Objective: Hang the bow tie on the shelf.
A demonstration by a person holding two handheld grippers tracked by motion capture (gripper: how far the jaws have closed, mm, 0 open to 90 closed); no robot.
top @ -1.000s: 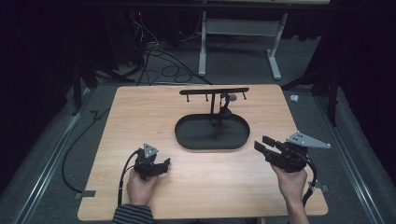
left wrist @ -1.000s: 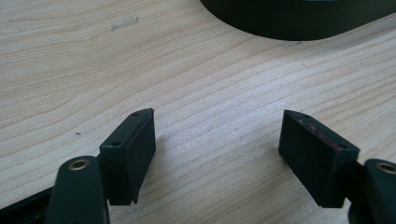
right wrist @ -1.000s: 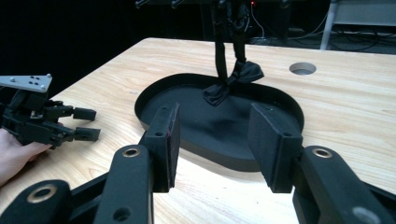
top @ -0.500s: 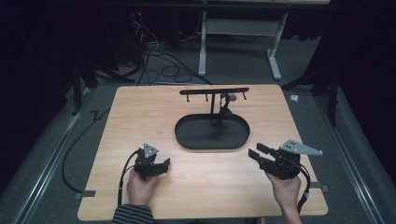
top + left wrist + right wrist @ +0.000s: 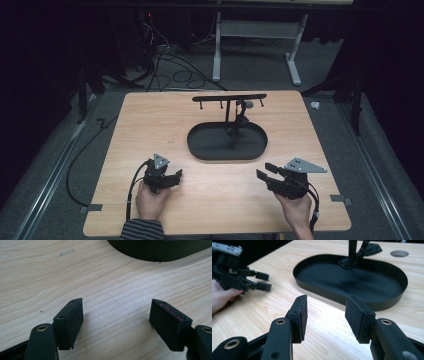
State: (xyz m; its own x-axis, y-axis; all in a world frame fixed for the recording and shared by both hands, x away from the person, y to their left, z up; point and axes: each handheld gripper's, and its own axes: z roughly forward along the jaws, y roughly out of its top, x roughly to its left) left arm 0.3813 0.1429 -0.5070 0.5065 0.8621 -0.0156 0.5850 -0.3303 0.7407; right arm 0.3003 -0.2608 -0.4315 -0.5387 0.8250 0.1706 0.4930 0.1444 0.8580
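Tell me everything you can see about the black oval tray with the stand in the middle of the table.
The black oval tray lies flat at the middle of the wooden table. It looks like matte metal, with a low upright wall. A thin post rises near its back edge, carrying a horizontal bar with small pegs hanging down. Something dark sits at the post's base. Neither hand-held gripper touches it.

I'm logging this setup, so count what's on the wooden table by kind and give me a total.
Handheld grippers: 2, the left gripper and the right gripper, both with jaws apart and nothing between them.
Black oval trays with a hanging stand: 1, the tray near the table's middle.
Total: 3
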